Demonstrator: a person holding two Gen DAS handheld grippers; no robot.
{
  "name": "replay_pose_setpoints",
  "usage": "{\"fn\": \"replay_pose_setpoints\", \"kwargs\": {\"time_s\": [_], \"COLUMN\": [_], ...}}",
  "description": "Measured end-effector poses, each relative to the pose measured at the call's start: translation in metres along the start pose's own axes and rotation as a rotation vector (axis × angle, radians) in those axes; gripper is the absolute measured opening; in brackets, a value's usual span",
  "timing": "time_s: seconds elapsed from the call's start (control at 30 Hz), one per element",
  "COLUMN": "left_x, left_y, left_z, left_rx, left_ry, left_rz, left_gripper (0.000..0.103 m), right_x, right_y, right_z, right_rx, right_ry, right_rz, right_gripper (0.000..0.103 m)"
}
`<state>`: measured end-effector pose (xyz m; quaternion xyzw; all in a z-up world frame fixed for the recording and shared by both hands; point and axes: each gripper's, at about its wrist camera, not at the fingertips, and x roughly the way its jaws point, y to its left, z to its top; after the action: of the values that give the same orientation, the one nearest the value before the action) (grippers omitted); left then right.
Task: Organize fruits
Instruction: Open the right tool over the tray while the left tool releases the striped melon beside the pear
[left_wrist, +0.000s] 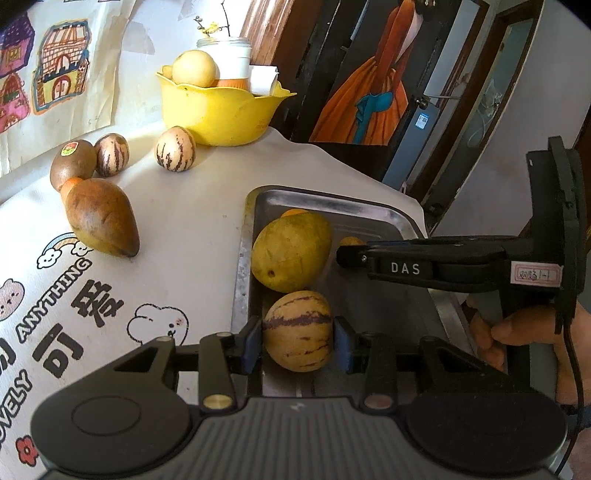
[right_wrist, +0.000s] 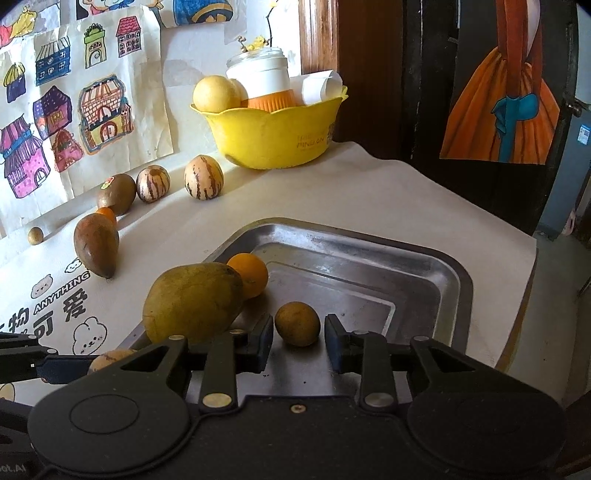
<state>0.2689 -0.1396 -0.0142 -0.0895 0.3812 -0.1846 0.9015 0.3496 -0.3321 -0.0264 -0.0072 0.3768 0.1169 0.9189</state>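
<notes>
My left gripper (left_wrist: 298, 341) is shut on a striped pepino melon (left_wrist: 297, 329), held over the near end of the steel tray (left_wrist: 332, 206). A yellow-green mango (left_wrist: 291, 252) lies in the tray just beyond it. My right gripper (right_wrist: 299, 338) is open, its pads on either side of a small brown round fruit (right_wrist: 297, 324) resting in the tray (right_wrist: 388, 266), not touching it. The mango (right_wrist: 192, 301) and an orange (right_wrist: 248, 274) lie in the tray to its left. The right gripper also shows in the left wrist view (left_wrist: 341, 254).
On the cloth lie a brown pointed fruit (left_wrist: 99, 218), a kiwi (left_wrist: 72, 164), two striped pepino melons (left_wrist: 112, 154) (left_wrist: 175, 148) and a small brown ball fruit (right_wrist: 35, 235). A yellow bowl (left_wrist: 218, 110) with a pear and a jar stands at the back. The table's edge runs along the right.
</notes>
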Motion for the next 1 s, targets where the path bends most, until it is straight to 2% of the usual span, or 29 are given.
{"fn": "replay_pose_setpoints", "kwargs": {"time_s": [0.27, 0.33, 0.63, 0.83, 1.0], "left_x": [-0.025, -0.036, -0.093, -0.124, -0.145], "left_y": [0.002, 0.003, 0.016, 0.023, 0.031], "left_z": [0.001, 0.001, 0.000, -0.004, -0.009], "left_rx": [-0.020, -0.032, -0.109, -0.141, -0.131], "left_ry": [-0.046, -0.070, -0.187, -0.249, -0.256], "left_rz": [-0.010, -0.007, 0.038, 0.134, 0.202], "left_gripper": [0.061, 0.071, 0.101, 0.102, 0.103], "right_x": [-0.033, -0.044, -0.100, -0.138, -0.164], "right_y": [0.002, 0.004, 0.020, 0.038, 0.062], "right_z": [0.001, 0.002, 0.001, -0.005, -0.012], "right_rx": [0.021, 0.022, 0.017, 0.023, 0.008], "right_ry": [-0.054, -0.073, -0.164, -0.213, -0.204], "right_rz": [-0.016, -0.020, -0.044, -0.038, -0.029], "right_gripper": [0.056, 0.064, 0.091, 0.102, 0.102]}}
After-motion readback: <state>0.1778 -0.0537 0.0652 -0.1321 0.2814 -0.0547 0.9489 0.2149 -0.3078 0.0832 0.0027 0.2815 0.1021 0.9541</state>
